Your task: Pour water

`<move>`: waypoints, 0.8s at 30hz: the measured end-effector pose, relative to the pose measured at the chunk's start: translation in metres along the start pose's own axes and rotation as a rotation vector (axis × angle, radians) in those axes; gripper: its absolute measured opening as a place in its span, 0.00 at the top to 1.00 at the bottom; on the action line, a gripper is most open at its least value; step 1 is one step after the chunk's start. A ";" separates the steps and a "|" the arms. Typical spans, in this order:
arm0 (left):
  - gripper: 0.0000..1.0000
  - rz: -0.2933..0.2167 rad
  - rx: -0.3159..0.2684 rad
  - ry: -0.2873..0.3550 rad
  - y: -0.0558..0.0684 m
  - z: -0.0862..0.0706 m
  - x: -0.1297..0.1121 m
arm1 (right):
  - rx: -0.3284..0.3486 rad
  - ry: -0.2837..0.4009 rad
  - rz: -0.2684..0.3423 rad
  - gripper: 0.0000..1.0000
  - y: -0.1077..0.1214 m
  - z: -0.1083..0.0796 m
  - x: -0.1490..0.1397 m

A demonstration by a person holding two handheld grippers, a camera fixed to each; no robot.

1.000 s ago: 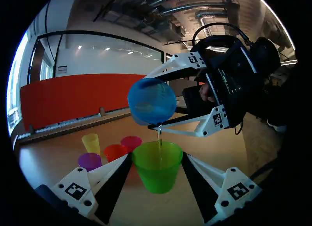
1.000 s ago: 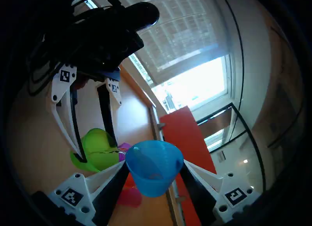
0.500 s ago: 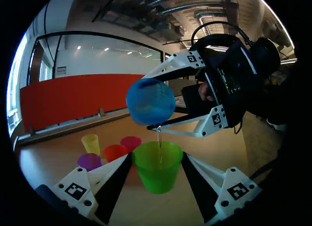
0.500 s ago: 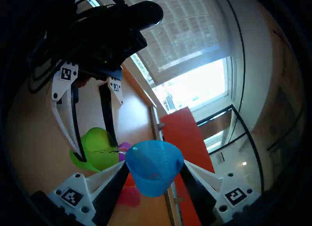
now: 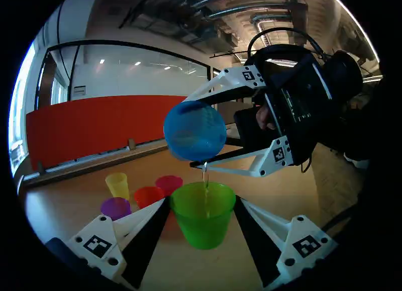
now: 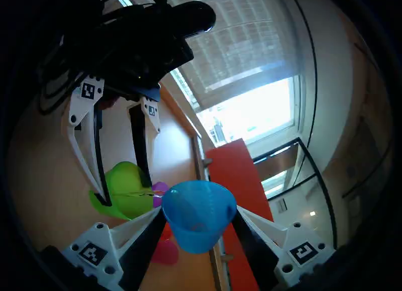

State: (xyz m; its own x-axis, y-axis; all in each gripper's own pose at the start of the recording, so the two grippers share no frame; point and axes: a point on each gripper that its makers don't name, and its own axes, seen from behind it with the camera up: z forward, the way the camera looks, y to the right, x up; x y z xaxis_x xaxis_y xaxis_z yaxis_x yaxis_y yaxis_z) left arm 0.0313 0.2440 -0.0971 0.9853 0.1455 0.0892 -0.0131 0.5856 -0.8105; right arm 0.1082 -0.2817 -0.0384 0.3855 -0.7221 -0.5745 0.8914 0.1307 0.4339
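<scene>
My left gripper (image 5: pixel 203 221) is shut on an upright green cup (image 5: pixel 203 214) held above the wooden table (image 5: pixel 281 190). Over it, in the left gripper view, my right gripper (image 5: pixel 196 125) is shut on a blue cup (image 5: pixel 195 130) tipped on its side. A thin stream of water (image 5: pixel 205 176) runs from the blue cup's rim down into the green one. In the right gripper view the blue cup (image 6: pixel 198 221) sits between my right gripper (image 6: pixel 198 218) fingers, with the green cup (image 6: pixel 120 189) and the left gripper (image 6: pixel 120 183) beyond it.
Yellow (image 5: pixel 117 184), red (image 5: pixel 148 195), pink (image 5: pixel 169 183) and purple (image 5: pixel 115 208) cups stand on the table behind the green cup. A long red panel (image 5: pixel 95 122) runs along the table's far edge. A hand (image 5: pixel 262 119) holds the right gripper's black body.
The blue cup and the right gripper have shifted only slightly. Water keeps running into the green cup, which has stayed in place.
</scene>
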 end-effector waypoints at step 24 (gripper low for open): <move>0.10 0.005 -0.002 -0.007 0.001 0.002 -0.002 | 0.003 0.003 -0.039 0.10 0.000 -0.001 -0.002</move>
State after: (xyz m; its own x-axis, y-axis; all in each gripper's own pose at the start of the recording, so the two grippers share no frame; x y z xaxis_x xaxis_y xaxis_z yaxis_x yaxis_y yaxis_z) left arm 0.0287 0.2459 -0.0965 0.9840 0.1542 0.0893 -0.0176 0.5829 -0.8124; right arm 0.1079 -0.2791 -0.0380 0.3513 -0.7247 -0.5928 0.9051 0.1008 0.4131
